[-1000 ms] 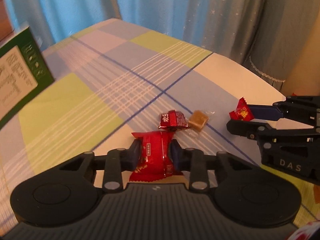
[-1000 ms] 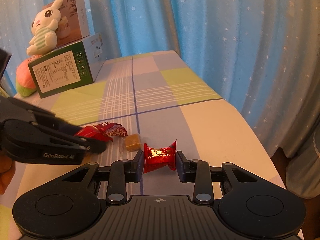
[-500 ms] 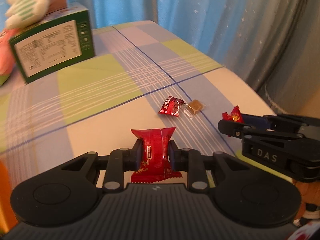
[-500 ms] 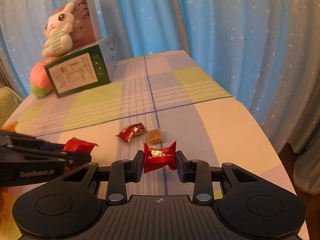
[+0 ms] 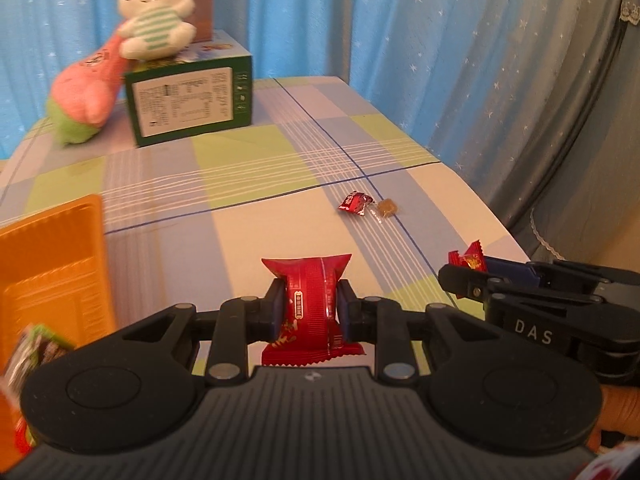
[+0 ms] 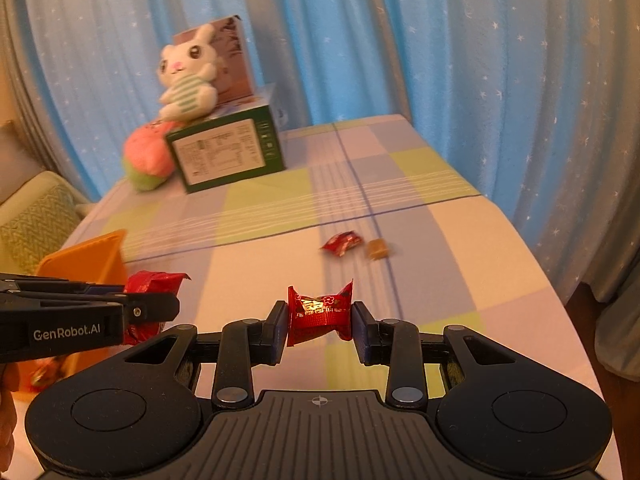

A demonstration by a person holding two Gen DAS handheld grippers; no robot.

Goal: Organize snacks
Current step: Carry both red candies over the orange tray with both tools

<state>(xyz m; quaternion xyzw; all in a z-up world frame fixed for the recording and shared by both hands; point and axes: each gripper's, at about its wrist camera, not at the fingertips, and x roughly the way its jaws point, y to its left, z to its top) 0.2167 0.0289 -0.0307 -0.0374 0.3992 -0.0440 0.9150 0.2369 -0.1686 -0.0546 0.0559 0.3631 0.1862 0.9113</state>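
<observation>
Checked tablecloth; blue starred curtains behind — green box.

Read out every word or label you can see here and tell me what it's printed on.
"DAS": side of the right hand-held gripper.
"GenRobot.AI": side of the left hand-held gripper.
Red snack packet in the left hand-held gripper: characters too small to read.
Red candy: gold print unreadable.
Green box: label text too blurred.
</observation>
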